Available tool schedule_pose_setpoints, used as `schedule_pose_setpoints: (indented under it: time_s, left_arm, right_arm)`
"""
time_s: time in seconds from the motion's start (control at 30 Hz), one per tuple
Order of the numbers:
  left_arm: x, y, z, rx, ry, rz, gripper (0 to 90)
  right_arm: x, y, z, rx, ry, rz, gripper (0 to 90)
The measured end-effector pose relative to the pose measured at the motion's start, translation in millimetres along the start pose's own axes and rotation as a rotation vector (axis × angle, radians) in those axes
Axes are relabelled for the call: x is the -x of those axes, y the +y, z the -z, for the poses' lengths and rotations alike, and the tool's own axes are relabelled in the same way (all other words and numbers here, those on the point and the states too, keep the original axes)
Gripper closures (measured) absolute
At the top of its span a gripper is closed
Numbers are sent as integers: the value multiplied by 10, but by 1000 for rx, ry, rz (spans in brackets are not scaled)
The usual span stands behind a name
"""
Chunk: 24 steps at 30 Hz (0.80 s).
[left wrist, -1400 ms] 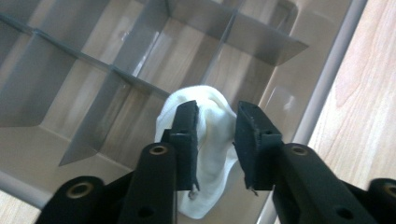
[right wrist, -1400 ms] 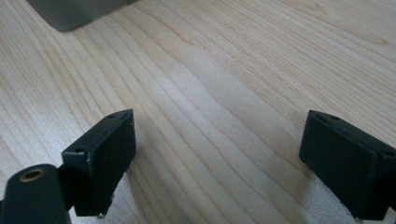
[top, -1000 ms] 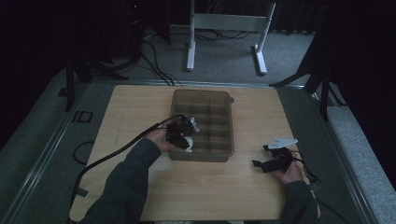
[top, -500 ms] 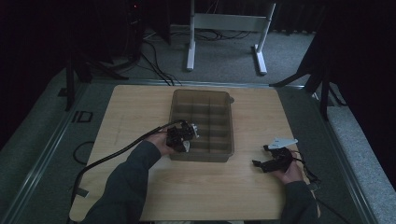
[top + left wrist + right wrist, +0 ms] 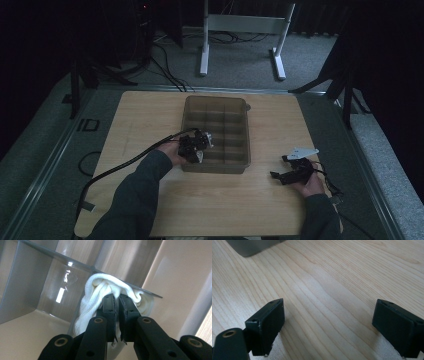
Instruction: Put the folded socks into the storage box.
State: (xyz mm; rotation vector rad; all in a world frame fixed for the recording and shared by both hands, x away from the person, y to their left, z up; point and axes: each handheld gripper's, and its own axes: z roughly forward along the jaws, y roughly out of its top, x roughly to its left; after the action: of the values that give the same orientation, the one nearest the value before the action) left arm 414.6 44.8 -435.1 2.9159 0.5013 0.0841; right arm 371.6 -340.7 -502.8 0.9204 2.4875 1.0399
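Two grippers work the bench (image 5: 150, 120). The left gripper (image 5: 117, 302) has its jaws clamped on a white knitted cloth (image 5: 92, 300) at the near-left compartment of the grey divided tray (image 5: 187, 107). Soft and light, it likely holds best by a bunched fold. The right gripper (image 5: 328, 322) rests near right, jaws wide apart and empty.

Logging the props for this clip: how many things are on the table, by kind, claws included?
Divided grey tray: 1
White cloth, pinched in the left claw over the tray: 1
Claws, counting the right claw open over bare wood: 2
Total: 4
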Motion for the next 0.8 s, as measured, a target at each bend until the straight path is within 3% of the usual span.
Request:
schedule_pose_setpoints:
  time_s: [0.2,0.37,0.6,0.8]
  left_arm:
    - [-21,46,-28,-31,-12,-7,844]
    - [-95,76,-64,-54,-57,19,849]
    - [-117,191,-153,-121,-57,18,858]
    - [-124,202,-175,-127,-61,26,862]
  right_arm:
    - [0,0,0,0,0,0,104]
    - [0,0,0,0,0,0,104]
    - [-1,0,0,0,0,0,104]
    - [-2,0,0,0,0,-1,104]
